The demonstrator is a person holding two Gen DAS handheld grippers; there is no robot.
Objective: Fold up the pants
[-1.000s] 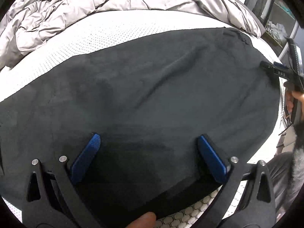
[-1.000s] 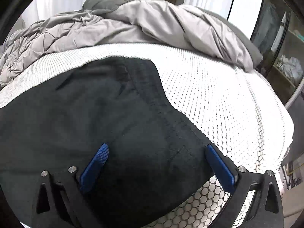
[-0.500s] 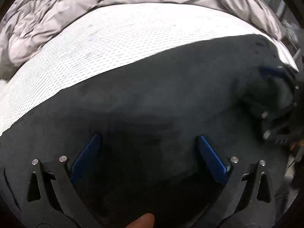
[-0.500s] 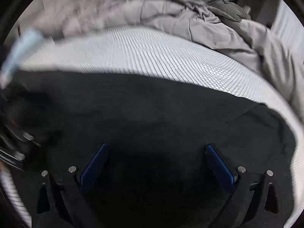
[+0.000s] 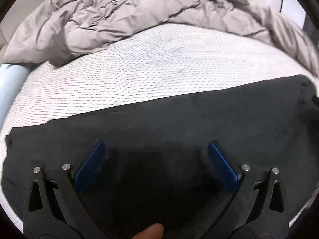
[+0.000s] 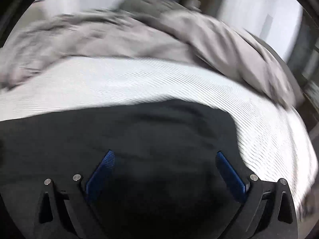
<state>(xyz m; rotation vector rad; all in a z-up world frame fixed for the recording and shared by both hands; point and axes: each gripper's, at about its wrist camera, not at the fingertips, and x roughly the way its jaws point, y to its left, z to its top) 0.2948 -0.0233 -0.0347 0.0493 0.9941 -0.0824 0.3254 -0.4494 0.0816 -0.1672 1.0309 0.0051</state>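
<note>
Dark grey pants point(image 5: 179, 119) lie flat across the near part of a white mesh mattress point(image 5: 139, 79), running from the left edge to the far right in the left wrist view. My left gripper point(image 5: 155, 147) hovers over the cloth, open, nothing between its blue pads point(image 5: 89, 165). In the blurred right wrist view the pants point(image 6: 139, 131) end in a rounded edge at the right. My right gripper point(image 6: 164, 157) is open above that end, holding nothing. A fingertip point(image 5: 149, 232) shows at the bottom of the left wrist view.
A crumpled grey duvet point(image 5: 119, 16) is heaped along the far side of the mattress, and the duvet point(image 6: 139, 39) also fills the back of the right wrist view. A pale blue roll point(image 5: 10, 83) lies at the left edge. Bare mattress point(image 6: 269, 139) lies right of the pants.
Both grippers have swung over the pants, staying open. The left view now faces the duvet and no longer shows the other gripper. The right view turned left, then back toward the pants' right end.
</note>
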